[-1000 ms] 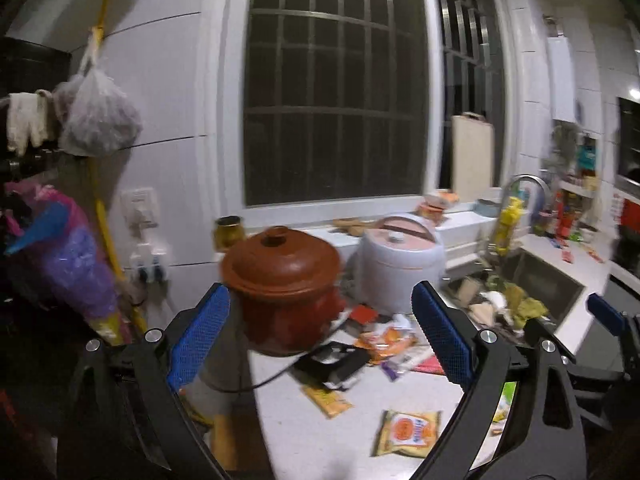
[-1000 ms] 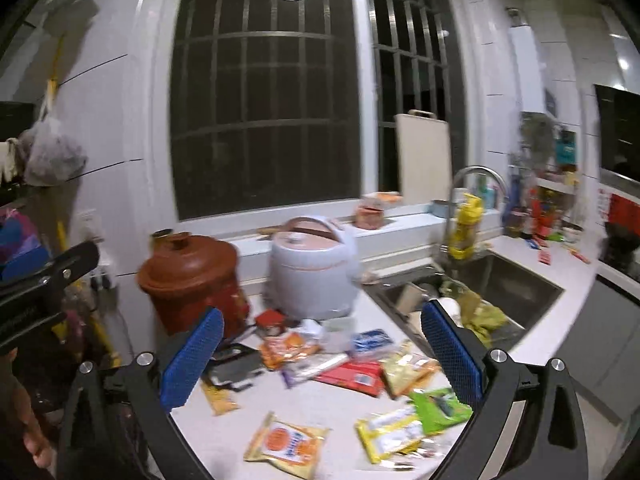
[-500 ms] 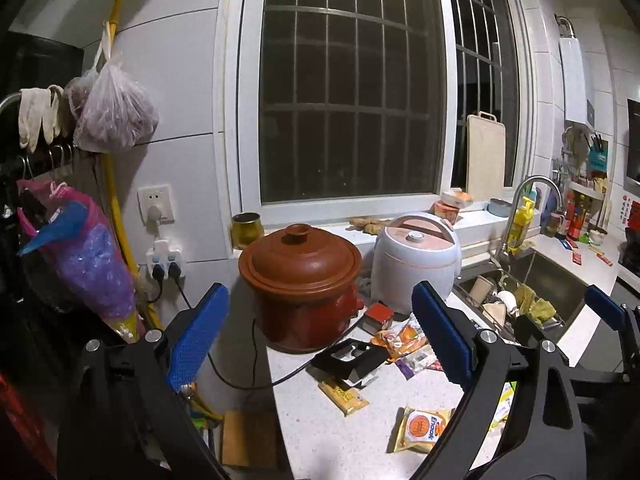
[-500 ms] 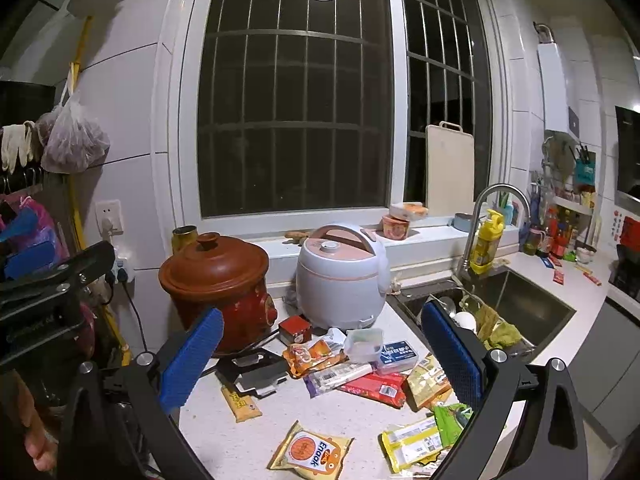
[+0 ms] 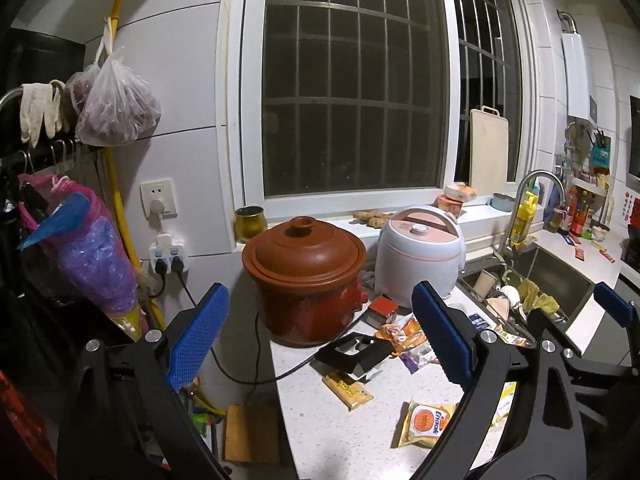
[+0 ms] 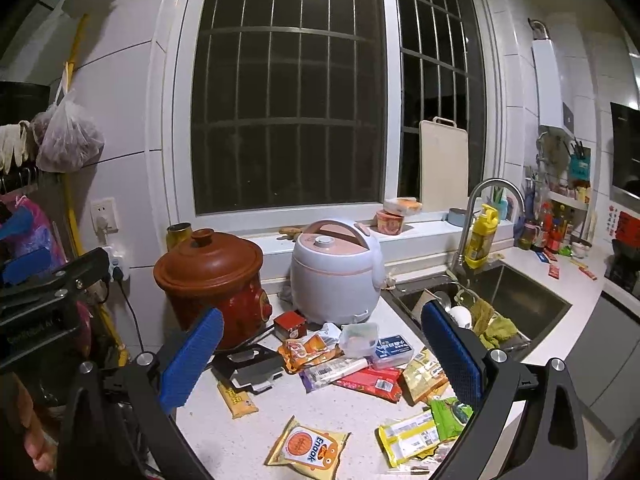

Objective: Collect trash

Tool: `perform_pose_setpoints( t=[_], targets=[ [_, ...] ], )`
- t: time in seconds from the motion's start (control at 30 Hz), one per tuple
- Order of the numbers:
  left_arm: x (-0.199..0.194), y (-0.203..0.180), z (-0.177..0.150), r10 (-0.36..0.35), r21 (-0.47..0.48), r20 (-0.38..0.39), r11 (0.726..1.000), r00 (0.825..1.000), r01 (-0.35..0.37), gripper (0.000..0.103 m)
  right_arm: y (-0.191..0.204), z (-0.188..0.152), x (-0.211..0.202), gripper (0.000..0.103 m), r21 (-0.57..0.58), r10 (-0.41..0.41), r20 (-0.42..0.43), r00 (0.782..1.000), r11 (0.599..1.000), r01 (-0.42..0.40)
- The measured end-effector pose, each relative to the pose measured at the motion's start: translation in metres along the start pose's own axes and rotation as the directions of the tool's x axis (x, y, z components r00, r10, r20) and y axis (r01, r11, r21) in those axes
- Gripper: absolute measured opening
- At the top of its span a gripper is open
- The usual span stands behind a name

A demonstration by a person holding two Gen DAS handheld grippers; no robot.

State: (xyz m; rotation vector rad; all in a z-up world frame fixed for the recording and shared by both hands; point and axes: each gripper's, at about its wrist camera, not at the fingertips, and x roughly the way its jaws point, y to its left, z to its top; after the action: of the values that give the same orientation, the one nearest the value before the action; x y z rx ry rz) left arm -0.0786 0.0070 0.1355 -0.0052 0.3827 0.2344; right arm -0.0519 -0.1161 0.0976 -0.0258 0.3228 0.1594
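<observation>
Several snack wrappers litter the white counter (image 6: 224, 436): a yellow Enaak packet (image 6: 308, 444) at the front, a small yellow bar wrapper (image 6: 237, 399), an orange packet (image 6: 308, 350), a red packet (image 6: 370, 382), and green and yellow packets (image 6: 424, 426). The Enaak packet (image 5: 426, 424) and bar wrapper (image 5: 347, 386) also show in the left wrist view. My left gripper (image 5: 320, 344) is open and empty above the counter's left end. My right gripper (image 6: 320, 360) is open and empty, held above the wrappers.
A brown clay pot (image 6: 212, 276) and a white rice cooker (image 6: 334, 270) stand at the back. A black holder (image 6: 250, 368) and a clear tub (image 6: 358, 338) lie among the wrappers. A sink (image 6: 516, 300) with dishes is at the right. Bags (image 5: 92, 256) hang at the left.
Both grippers have pulled back and risen a little, so the counter and pots sit lower and farther in view. Both stay open and empty.
</observation>
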Motion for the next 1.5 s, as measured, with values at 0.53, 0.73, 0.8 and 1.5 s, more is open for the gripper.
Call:
perform_pose_setpoints(
  t=[0.53, 0.73, 0.8, 1.5],
  targets=[
    [-0.001, 0.004, -0.005, 0.01, -0.002, -0.008, 1.0, 1.0, -0.01, 0.09, -0.004, 0.0, -0.004, 0.098, 0.011, -0.013, 0.002, 1.0, 1.0, 0.013],
    [0.0, 0.006, -0.006, 0.011, 0.003, -0.011, 1.0, 1.0, -0.011, 0.09, -0.006, 0.001, -0.005, 0.098, 0.011, -0.014, 0.003, 1.0, 1.0, 0.014],
    [0.001, 0.006, -0.006, 0.009, 0.005, -0.012, 1.0, 1.0, -0.009, 0.09, -0.007, 0.001, -0.006, 0.098, 0.014, -0.019, 0.005, 1.0, 1.0, 0.019],
    [0.01, 0.01, -0.01, 0.0, 0.015, -0.042, 1.0, 0.999, 0.001, 0.09, -0.009, 0.003, -0.011, 0.098, 0.023, -0.042, 0.006, 0.999, 0.999, 0.042]
  ],
)
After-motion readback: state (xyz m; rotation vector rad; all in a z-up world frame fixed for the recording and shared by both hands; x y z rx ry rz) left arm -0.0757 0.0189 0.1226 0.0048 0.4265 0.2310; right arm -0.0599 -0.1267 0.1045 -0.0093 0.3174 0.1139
